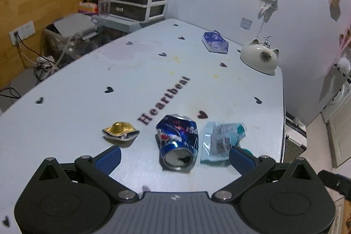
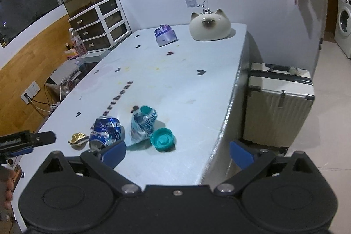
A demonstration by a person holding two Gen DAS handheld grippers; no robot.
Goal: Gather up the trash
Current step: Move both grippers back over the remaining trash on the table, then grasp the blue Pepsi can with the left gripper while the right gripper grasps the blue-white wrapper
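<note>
My left gripper point(image 1: 175, 157) is spread wide and holds nothing; the crushed blue can point(image 1: 178, 143) lies on the table point(image 1: 87, 120) between its fingers, a gold wrapper point(image 1: 120, 131) to its left, a crumpled plastic packet point(image 1: 221, 139) to its right.

My right gripper point(image 2: 178, 151) gapes wide too, empty, with the teal lid point(image 2: 163, 139) just ahead beside the packet point(image 2: 142, 123) and can point(image 2: 105, 132).

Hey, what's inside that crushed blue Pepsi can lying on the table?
The crushed Pepsi can lies on its side with its top end toward the left gripper. Through the drinking hole only darkness shows; the lid and dented walls cover the rest, so any contents cannot be seen.
</note>
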